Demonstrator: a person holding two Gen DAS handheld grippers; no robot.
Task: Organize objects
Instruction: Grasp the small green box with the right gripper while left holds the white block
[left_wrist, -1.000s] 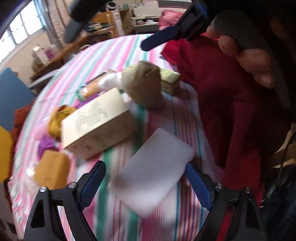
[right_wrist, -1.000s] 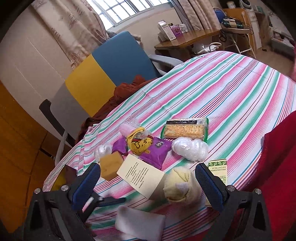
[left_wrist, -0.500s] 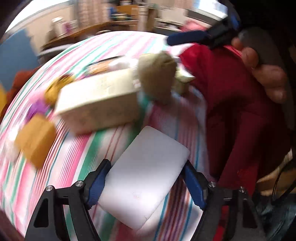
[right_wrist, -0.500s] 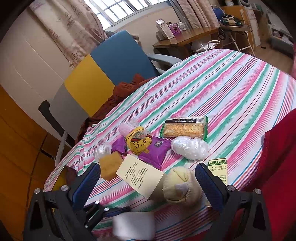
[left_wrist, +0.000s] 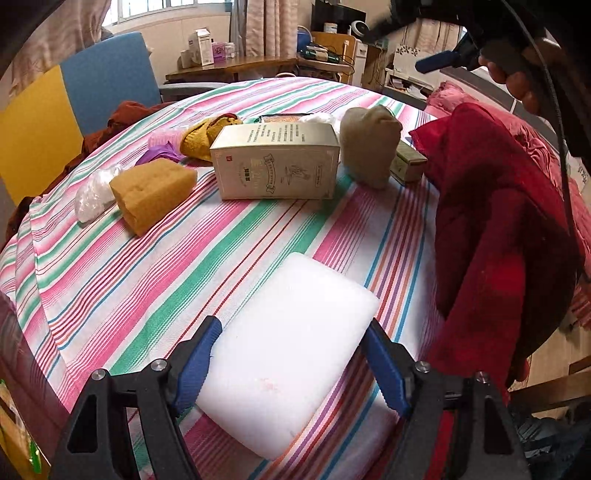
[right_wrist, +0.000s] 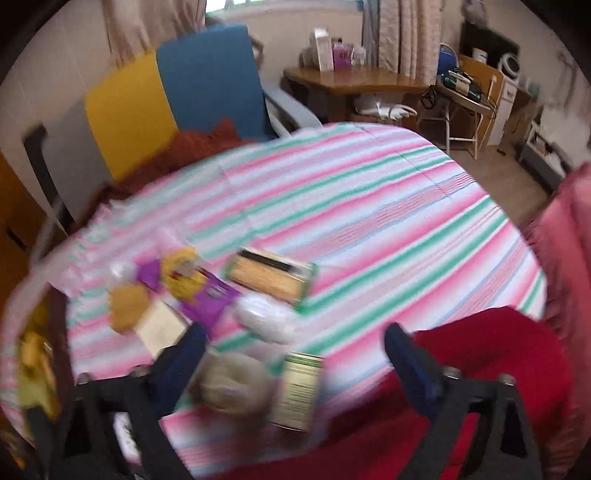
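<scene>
White foam block (left_wrist: 291, 350) sits between left tongs (left_wrist: 291, 363), seemingly touching both.

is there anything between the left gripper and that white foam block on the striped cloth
Nothing visible does. The white foam block already sits between the jaws of the left gripper, one blue pad along each side. The cream box and yellow sponge lie farther back on the striped cloth, apart from it.

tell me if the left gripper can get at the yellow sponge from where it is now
Probably not yet. The left gripper has the white foam block between its fingers, so it isn't free. The path itself looks open: only bare striped cloth lies before the yellow sponge.
</scene>
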